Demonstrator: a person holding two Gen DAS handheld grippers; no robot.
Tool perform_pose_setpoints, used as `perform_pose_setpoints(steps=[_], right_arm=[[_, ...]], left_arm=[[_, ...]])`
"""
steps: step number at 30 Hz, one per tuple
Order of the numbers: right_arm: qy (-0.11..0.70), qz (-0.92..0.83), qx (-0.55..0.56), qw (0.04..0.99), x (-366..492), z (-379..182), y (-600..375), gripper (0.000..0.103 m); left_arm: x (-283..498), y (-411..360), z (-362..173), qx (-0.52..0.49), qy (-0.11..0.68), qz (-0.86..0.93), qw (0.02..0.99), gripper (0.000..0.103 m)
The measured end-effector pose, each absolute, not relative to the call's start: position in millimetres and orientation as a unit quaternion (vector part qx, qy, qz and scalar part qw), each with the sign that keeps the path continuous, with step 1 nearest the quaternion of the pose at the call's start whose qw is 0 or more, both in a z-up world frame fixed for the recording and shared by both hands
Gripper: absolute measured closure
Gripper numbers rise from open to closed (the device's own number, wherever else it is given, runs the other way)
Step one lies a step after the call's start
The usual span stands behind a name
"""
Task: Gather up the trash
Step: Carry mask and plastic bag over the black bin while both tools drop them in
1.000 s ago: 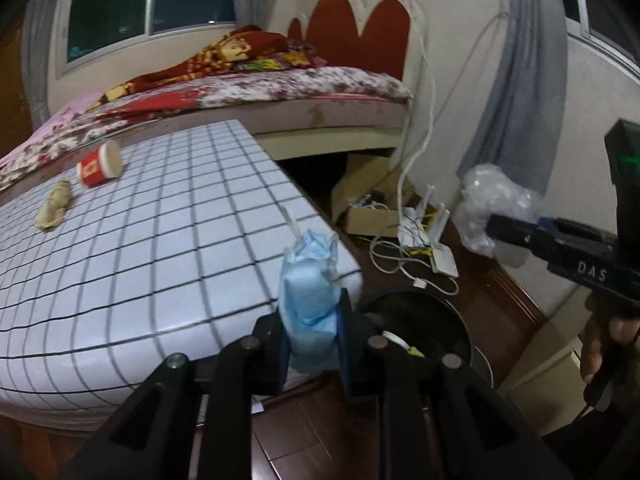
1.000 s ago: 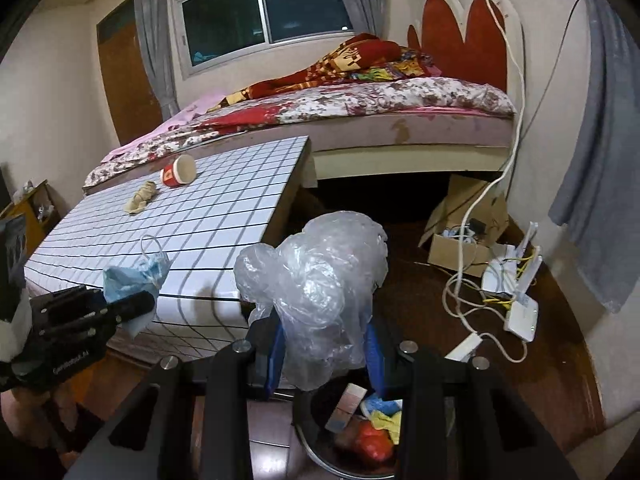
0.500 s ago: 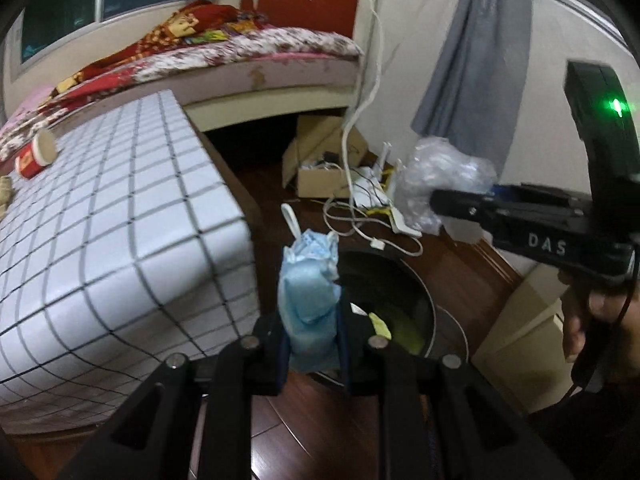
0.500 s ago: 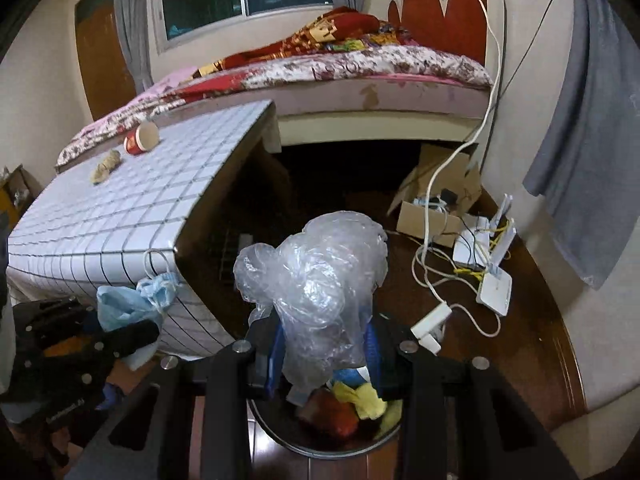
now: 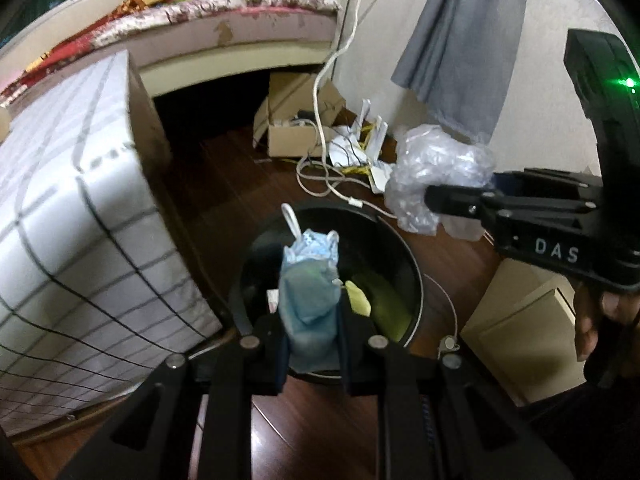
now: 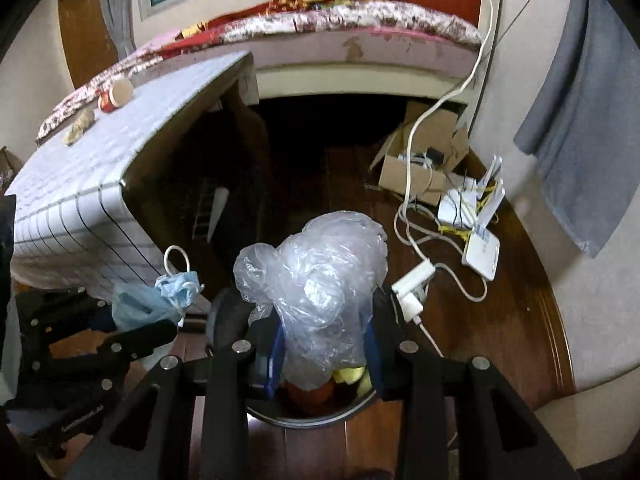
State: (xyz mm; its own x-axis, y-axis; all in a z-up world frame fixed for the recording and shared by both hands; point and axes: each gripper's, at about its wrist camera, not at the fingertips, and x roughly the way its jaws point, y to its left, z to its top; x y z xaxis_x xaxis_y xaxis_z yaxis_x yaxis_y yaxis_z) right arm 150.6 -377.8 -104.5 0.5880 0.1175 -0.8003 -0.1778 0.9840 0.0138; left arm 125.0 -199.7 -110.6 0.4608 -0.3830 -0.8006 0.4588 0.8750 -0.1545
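Observation:
My left gripper is shut on a crumpled blue face mask and holds it right above the round black trash bin on the floor. My right gripper is shut on a wad of clear plastic wrap and holds it over the same bin, which holds yellow and red trash. The plastic wrap also shows in the left wrist view, just past the bin's right rim. The mask also shows in the right wrist view.
A table with a white grid cloth stands to the left, with a red paper cup and a crumpled brown scrap on it. A cardboard box, white routers and cables lie on the wooden floor behind the bin. A bed is beyond.
Both grippers have moved forward and tilted down, from beside the table to over the trash bin. Each still holds its piece of trash.

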Motion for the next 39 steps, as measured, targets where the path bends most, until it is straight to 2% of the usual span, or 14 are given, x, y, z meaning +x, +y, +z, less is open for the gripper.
perform_pose_setpoints(steps=[8,19,20,21,22,23,24,25,31,39], right_arm=[[0.494,0.083,-0.032,0.865,159,-142,-382,0.067],[0.522,0.093,-0.045,0.847,173,-176,-372,0.067],[0.523,0.094,-0.049,0.846,174,-179,-371,0.067],[0.527,0.095,-0.055,0.843,175,-182,-370,0.064],[0.534,0.092,-0.066,0.838,178,-189,-369,0.048],[0.546,0.073,-0.086,0.830,180,-198,-369,0.017],[0.551,0.053,-0.109,0.826,181,-205,-369,0.008],[0.552,0.038,-0.128,0.823,180,-211,-370,0.004],[0.569,0.019,-0.133,0.811,180,-220,-379,0.001],[0.559,0.030,-0.138,0.817,179,-214,-371,0.001]], left_arm=[[144,-214,-146,0.036,0.490,-0.252,0.834,0.082],[161,-213,-168,0.012,0.508,-0.253,0.823,0.080],[162,-214,-170,0.004,0.509,-0.259,0.821,0.075],[165,-213,-173,-0.012,0.509,-0.268,0.818,0.066],[165,-211,-175,-0.015,0.508,-0.263,0.820,0.035],[167,-209,-178,-0.014,0.508,-0.240,0.827,0.014],[168,-205,-180,-0.018,0.507,-0.231,0.830,0.013],[168,-202,-182,-0.025,0.508,-0.229,0.830,0.013],[167,-188,-193,-0.014,0.516,-0.190,0.835,0.002],[160,-175,-190,-0.006,0.505,-0.175,0.845,0.002]])
